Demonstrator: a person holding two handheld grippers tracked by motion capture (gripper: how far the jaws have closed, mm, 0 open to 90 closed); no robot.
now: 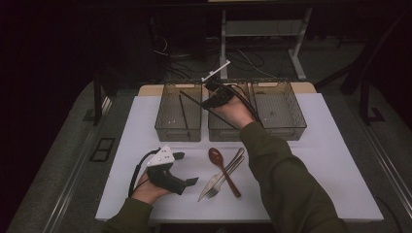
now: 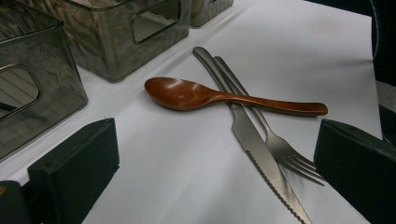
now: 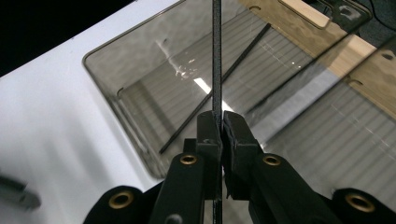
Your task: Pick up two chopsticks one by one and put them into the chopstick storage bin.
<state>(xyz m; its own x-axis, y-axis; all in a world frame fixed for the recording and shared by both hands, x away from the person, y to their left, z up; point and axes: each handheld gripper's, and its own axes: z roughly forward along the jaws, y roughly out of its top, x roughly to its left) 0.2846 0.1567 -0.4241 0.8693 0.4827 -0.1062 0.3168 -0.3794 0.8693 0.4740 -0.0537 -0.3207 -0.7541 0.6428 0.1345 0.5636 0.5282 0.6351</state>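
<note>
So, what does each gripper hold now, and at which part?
The right gripper clamps a thin black chopstick partway along its length, above the left bin. The left gripper is open and holds nothing.

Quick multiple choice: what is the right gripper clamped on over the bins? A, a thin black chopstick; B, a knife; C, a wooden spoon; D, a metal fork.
A: the right gripper is shut on a thin black chopstick above the left bin, where a second chopstick already lies; the spoon, fork and knife lie on the table.
</note>
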